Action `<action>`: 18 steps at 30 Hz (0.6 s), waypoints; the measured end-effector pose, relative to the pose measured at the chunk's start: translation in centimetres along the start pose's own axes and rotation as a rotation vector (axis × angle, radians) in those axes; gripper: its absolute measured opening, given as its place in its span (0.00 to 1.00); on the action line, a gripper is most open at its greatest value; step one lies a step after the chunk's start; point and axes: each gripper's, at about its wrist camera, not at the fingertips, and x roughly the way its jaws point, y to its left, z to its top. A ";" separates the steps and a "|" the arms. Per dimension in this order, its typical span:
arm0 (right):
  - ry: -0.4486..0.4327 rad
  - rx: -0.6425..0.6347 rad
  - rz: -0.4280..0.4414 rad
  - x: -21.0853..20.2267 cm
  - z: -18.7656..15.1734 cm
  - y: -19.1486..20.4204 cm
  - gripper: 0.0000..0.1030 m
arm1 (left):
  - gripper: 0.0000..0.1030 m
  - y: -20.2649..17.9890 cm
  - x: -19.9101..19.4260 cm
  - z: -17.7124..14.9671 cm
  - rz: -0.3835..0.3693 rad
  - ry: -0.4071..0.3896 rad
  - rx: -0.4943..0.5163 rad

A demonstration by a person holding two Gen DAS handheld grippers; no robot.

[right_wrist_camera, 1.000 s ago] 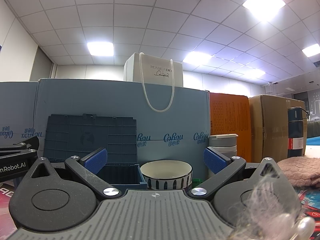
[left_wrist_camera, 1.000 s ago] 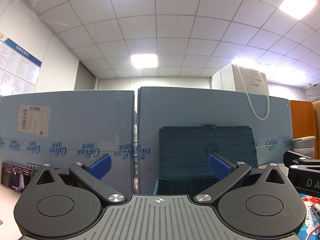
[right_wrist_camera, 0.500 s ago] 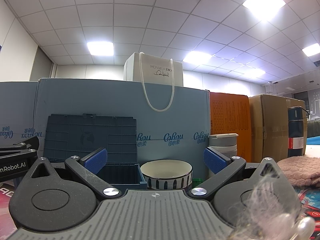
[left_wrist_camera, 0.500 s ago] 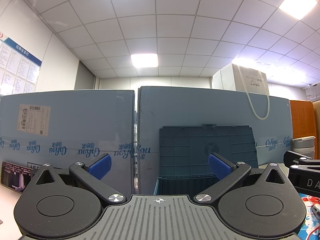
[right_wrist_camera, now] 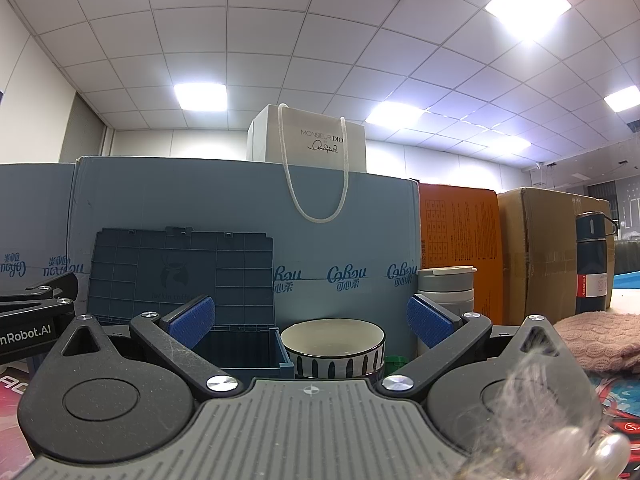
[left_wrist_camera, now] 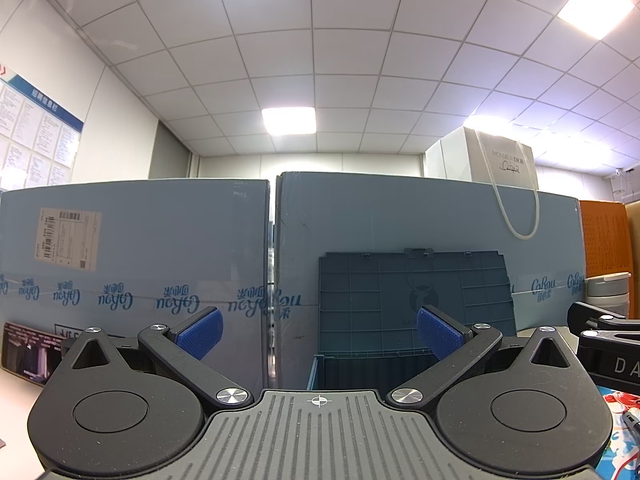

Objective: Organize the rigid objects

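A dark blue plastic storage box [left_wrist_camera: 416,304] with its lid standing open sits ahead of my left gripper [left_wrist_camera: 318,330], which is open and empty. In the right wrist view the same box [right_wrist_camera: 184,280] is at left. A white bowl with dark stripes [right_wrist_camera: 333,346] stands just ahead of my right gripper [right_wrist_camera: 310,318], which is open and empty. A grey lidded cup [right_wrist_camera: 446,290] stands behind the bowl to the right. A small green object [right_wrist_camera: 394,360] lies beside the bowl. A dark blue thermos [right_wrist_camera: 594,260] stands far right.
Tall blue cardboard cartons [left_wrist_camera: 140,260] wall off the back, with a white paper bag [right_wrist_camera: 312,142] on top. An orange box [right_wrist_camera: 458,248] and a brown carton [right_wrist_camera: 536,252] stand at right. A pink knitted cloth [right_wrist_camera: 596,338] lies at right. The other gripper [right_wrist_camera: 32,320] shows at left.
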 end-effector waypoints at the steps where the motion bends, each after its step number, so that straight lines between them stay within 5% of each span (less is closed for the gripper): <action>1: 0.001 0.000 0.000 0.1 0.0 0.0 1.00 | 1.00 0.0 0.0 0.0 0.000 0.000 0.000; 18: 0.003 0.001 0.000 0.1 -0.3 0.0 1.00 | 1.00 0.0 0.0 0.0 0.001 -0.001 -0.001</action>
